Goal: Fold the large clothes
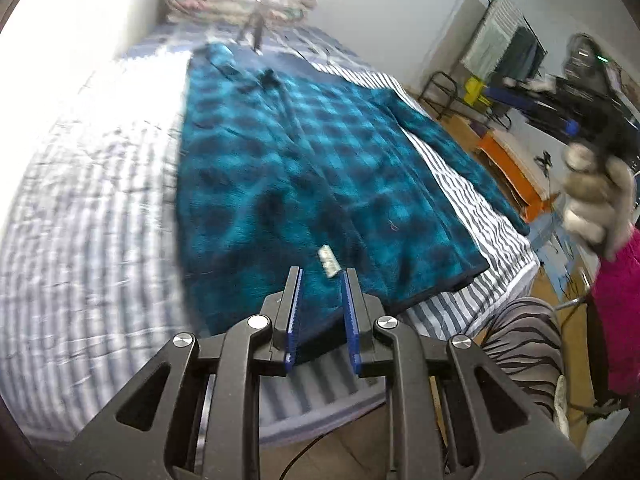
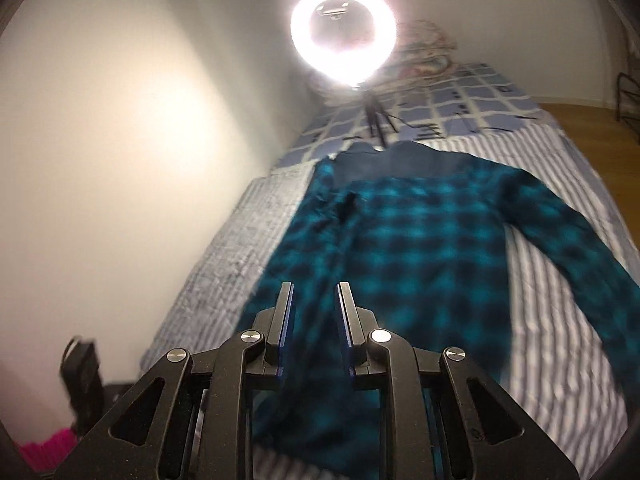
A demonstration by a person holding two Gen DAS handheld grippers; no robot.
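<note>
- Both pairs of jaws stand a narrow gap apart with nothing between the blue pads: the left gripper (image 1: 320, 272) hangs over the near hem of the garment, and the right gripper (image 2: 314, 286) sits above the cloth without touching it.
- Spread flat on the striped bed (image 1: 80, 200) lies the teal plaid shirt (image 1: 300, 152), collar toward the far end near the ring light (image 2: 344, 36); one sleeve (image 2: 580, 240) runs out along the bed's open side, and the other side looks already turned in along a lengthwise crease.
- Risk, as I judge it: with the gaps this slim, a thick fleece hem may not slide between the pads, so a pinch could catch only the top layer and drag the fold crooked.
- Another risk: the white tag (image 1: 329, 262) lies just ahead of the left fingertips, and gripping there instead of the hem would lift a loose bit and leave the body behind.
- A third risk: the sleeve reaches the mattress edge and could slip off if tugged.
- Left gripper tilts downward toward the hem at the bed's foot.
- Right gripper is carried high and off to the side, seen from the left camera in a gloved hand (image 1: 596, 208) with a pink cuff (image 1: 620, 300), blurred.
</note>
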